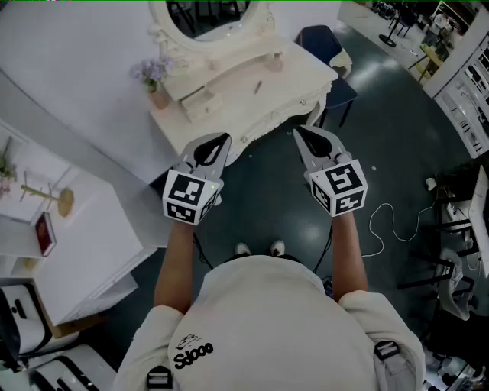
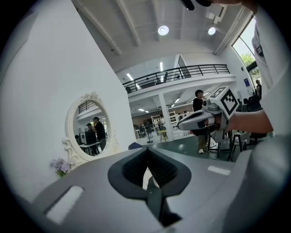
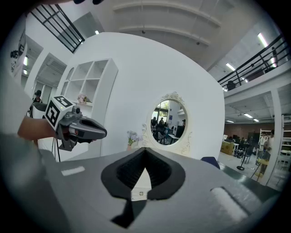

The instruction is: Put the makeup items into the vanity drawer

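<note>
The cream vanity [image 1: 290, 84] stands ahead of me under an oval mirror [image 1: 210, 15]. On its top lie a thin dark stick-like item [image 1: 258, 86] and a small pinkish item [image 1: 273, 65]; a small drawer box [image 1: 199, 103] sits at its left. My left gripper [image 1: 221, 141] and right gripper [image 1: 300, 134] hover side by side in front of the vanity's near edge, above the floor. Both are shut with nothing between the jaws. The left gripper view shows its closed jaws [image 2: 148, 150] and the right gripper [image 2: 204, 119]. The right gripper view shows its closed jaws [image 3: 145, 148] and the left gripper [image 3: 77, 127].
A pot of purple flowers [image 1: 155, 80] stands on the vanity's left end. A blue chair [image 1: 325, 46] is tucked behind its right side. A white shelf unit [image 1: 76, 237] fills the left. A white cable [image 1: 390, 221] lies on the dark floor at the right.
</note>
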Motion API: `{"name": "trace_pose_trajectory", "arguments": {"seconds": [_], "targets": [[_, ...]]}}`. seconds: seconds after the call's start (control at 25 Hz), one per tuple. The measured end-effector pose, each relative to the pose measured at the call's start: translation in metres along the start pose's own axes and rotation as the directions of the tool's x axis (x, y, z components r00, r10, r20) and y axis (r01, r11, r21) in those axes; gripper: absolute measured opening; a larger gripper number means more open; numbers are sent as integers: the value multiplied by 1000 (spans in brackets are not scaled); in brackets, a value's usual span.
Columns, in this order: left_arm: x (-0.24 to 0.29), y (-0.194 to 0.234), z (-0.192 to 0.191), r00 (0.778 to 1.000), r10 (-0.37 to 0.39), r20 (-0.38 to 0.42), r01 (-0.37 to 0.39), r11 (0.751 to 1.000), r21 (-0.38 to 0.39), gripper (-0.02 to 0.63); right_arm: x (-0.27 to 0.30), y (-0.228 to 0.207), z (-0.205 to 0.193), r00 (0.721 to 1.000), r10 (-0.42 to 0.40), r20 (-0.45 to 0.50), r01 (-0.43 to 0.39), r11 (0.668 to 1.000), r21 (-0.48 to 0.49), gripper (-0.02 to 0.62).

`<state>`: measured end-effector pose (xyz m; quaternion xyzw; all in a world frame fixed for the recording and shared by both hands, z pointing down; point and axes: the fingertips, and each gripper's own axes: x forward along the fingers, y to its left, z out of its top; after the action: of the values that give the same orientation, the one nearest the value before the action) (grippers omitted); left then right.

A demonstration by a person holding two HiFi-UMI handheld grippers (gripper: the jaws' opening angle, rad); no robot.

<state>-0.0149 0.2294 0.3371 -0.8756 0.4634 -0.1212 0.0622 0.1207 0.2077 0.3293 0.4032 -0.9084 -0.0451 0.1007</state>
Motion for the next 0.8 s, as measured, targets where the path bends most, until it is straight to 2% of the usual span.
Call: {"name": "trace_pose_trajectory", "arguments": {"seconds": [0.28,0.52,0.64,0.8], "targets": [[16,3,1,1000,1,-1,-1,1000,-16,20,5,-19,-3,1000,-15,15,15,1000,22,3],[40,-2,1,1000,-5,1,5,1000,-25,20,8,-48,-5,997,-47,66,40,994,99,3],[57,-6,0,1000,-7,-9,6,999,-36,20,8,-60,-7,996,-18,89,7,992,127,3],[75,-11,-4,1000,1,-21,-2,998,-67,20,10,-73,-17,996,19,84,-27,995,95,2]]}}
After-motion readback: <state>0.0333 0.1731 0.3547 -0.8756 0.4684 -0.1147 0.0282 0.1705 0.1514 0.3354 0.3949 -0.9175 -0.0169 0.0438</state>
